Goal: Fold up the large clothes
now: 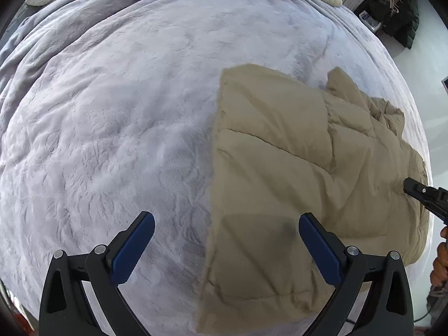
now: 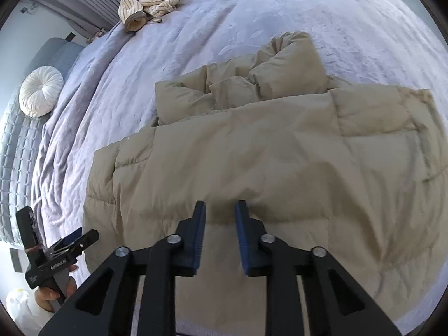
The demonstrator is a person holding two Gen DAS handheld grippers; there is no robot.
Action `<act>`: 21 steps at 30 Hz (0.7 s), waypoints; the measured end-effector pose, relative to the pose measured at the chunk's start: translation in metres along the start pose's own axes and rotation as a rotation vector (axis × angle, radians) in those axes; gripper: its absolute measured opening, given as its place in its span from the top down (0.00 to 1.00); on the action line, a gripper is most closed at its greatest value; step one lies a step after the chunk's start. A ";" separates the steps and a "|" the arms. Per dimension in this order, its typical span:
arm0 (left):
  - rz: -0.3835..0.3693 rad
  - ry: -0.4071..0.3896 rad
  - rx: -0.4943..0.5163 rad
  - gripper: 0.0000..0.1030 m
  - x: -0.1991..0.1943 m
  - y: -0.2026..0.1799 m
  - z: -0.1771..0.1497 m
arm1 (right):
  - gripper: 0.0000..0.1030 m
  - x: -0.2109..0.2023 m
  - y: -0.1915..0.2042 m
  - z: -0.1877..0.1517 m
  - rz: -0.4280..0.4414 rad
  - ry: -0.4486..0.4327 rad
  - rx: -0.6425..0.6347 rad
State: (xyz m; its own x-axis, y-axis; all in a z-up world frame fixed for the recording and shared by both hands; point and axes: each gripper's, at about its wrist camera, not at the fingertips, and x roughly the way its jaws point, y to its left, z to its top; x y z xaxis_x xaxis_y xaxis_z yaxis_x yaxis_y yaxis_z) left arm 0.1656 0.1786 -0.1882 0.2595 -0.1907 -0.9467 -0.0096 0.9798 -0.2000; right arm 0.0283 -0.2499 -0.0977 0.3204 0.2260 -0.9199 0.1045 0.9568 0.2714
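A tan puffer jacket point(image 1: 294, 162) lies folded on a lilac bedspread point(image 1: 126, 112). It also shows in the right wrist view point(image 2: 266, 162), with a sleeve bunched at its far side. My left gripper point(image 1: 226, 224) is open wide and empty, above the jacket's left edge. My right gripper point(image 2: 220, 207) hovers over the jacket's near part with its jaws narrowly apart, holding nothing. The right gripper's tip shows in the left wrist view point(image 1: 411, 186) at the jacket's right edge. The left gripper shows in the right wrist view point(image 2: 75, 238) at the lower left.
A heap of striped clothes point(image 2: 151, 0) lies at the far end of the bed. A round white cushion point(image 2: 40, 95) leans on a grey padded headboard point(image 2: 16, 145). A dark coat point(image 1: 397, 8) hangs by the wall.
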 end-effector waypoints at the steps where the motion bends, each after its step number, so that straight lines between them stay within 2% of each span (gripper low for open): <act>1: -0.016 0.002 -0.007 0.00 0.002 0.004 0.001 | 0.78 0.003 0.000 0.001 -0.003 -0.003 -0.006; 5: -0.138 0.021 -0.086 0.00 0.015 0.029 0.015 | 0.78 0.019 -0.008 0.009 -0.007 -0.007 -0.002; 8: -0.302 0.050 -0.115 0.00 0.033 0.042 0.030 | 0.81 0.037 -0.019 0.016 0.001 0.002 0.024; 10: -0.435 0.114 -0.101 0.00 0.053 0.042 0.039 | 0.81 0.045 -0.026 0.018 0.017 0.004 0.047; 13: -0.575 0.220 -0.057 0.00 0.083 0.030 0.047 | 0.81 0.051 -0.032 0.018 0.032 0.002 0.066; 16: -0.635 0.301 0.029 0.00 0.105 0.013 0.053 | 0.81 0.053 -0.031 0.017 0.027 0.003 0.055; 19: -0.667 0.358 0.074 0.00 0.118 0.001 0.056 | 0.81 0.055 -0.034 0.020 0.033 0.011 0.055; 20: -0.671 0.369 0.091 0.02 0.119 -0.003 0.056 | 0.81 0.055 -0.036 0.022 0.036 0.014 0.059; 21: -0.671 0.384 0.104 0.10 0.121 -0.007 0.056 | 0.81 0.057 -0.038 0.023 0.043 0.018 0.067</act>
State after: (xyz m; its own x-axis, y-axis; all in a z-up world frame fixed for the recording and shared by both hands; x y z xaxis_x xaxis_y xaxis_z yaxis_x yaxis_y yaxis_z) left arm 0.2514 0.1521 -0.2872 -0.1751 -0.7338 -0.6564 0.1271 0.6443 -0.7541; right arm 0.0646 -0.2774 -0.1536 0.3094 0.2701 -0.9118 0.1545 0.9318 0.3285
